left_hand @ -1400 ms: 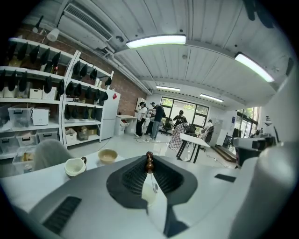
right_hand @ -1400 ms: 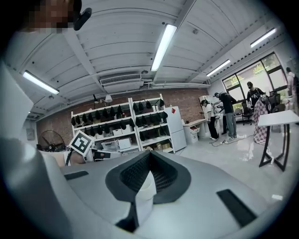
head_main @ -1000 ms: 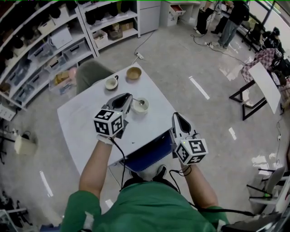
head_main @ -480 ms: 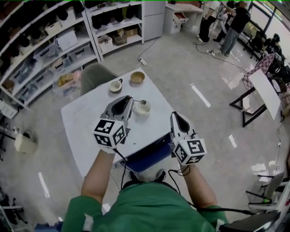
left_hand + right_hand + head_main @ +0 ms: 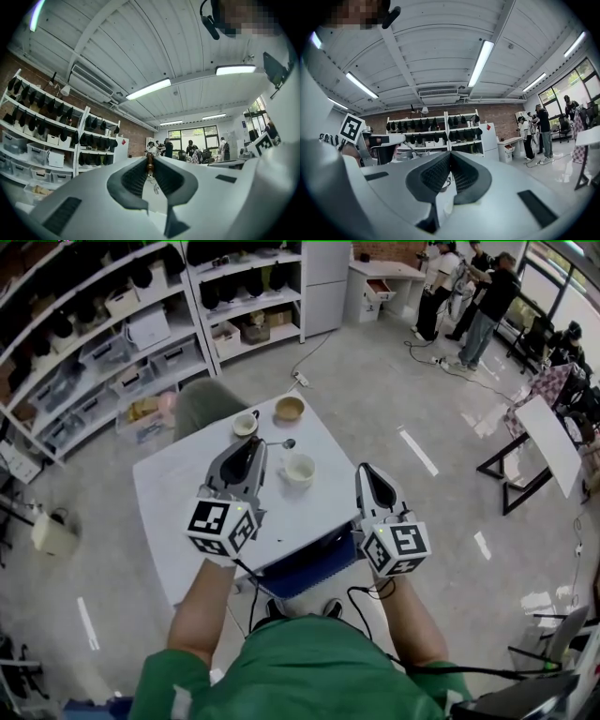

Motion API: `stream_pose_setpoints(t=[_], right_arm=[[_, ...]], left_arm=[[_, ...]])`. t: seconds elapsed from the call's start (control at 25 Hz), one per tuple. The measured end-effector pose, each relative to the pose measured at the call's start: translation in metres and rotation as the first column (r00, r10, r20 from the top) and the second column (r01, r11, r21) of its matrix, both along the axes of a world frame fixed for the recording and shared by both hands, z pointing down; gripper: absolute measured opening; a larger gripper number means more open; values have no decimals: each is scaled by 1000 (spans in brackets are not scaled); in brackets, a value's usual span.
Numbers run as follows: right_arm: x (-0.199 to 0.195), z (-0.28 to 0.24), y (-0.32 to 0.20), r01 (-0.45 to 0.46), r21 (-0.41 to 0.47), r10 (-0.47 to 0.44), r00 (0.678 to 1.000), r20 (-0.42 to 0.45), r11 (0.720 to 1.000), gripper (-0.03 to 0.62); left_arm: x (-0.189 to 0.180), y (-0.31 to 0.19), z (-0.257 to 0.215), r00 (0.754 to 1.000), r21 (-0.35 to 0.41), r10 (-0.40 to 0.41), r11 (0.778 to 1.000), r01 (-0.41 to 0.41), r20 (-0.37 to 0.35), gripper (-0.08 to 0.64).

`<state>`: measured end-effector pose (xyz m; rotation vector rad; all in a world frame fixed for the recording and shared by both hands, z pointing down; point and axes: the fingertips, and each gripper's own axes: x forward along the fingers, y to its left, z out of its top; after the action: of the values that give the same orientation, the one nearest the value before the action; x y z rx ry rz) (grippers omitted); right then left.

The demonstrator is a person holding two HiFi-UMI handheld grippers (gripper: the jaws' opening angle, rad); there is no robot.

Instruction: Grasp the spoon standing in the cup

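Spoon (image 5: 284,442) is out of the cup (image 5: 299,469). It's in the air just left of & beyond the cup, handle end pinched by left gripper (image 5: 257,442), bowl end sticking out to the side. Left gripper view confirms: jaws clenched on thin brownish handle tip, rest of spoon hanging past them. Cup upright on white bench (image 5: 178,493), nothing seen standing in it, apart from spoon.

Right gripper (image 5: 450,155): jaws pressed together, nothing btwn them. Sits near bench's near right corner, well apart from cup. Idle.

Step in hand: grasp looks made, now at lift-clear stage.

Next move, my read:
- Keep clamp firm. Grip is at the very end of a thin handle, so spoon could pivot or slip.
- Carry it w/o swinging.
- Keep bowl end off cup rim.
- Also keep it off second cup (image 5: 246,424) & brown bowl (image 5: 289,408) farther back on bench.

Vs earlier frames:
- 1 s ago: spoon lay in cup, left gripper tips right at cup's left side.
- Half a sec ago: spoon at cup's rim, partly raised.
- Now: spoon fully free of cup, shifted left/back w/ gripper.
- Cup looks unmoved relative to the other cup & bowl.
- Right gripper in much the same spot.
- Head cam has tipped a bit, whole bench sits slightly diff in view.
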<state>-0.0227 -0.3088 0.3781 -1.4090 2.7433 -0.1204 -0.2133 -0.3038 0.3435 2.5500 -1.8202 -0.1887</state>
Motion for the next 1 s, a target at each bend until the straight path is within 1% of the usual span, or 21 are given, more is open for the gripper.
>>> stream_pose_setpoints(t=[0.16,0.32,0.64,1.0], right_arm=[[4,-7,-1,10,23,-10,1000,11,1000,22],[8,-18,1,27,42,-28,1000,9,999,22],[8,-18,4,72,68,-73,997,0,995,23],[26,-24,6,108,83,-108,994,-15,991,23]], left_arm=[[-3,12,-14,999,48,-40,998,40,-3,54],[-1,23,-27,998,81,-66,994,68,-23,54],[6,36,-23,995,94,-97,991,100,-32,54],[22,41,-30,990,116,-133,984,138,-52,54]])
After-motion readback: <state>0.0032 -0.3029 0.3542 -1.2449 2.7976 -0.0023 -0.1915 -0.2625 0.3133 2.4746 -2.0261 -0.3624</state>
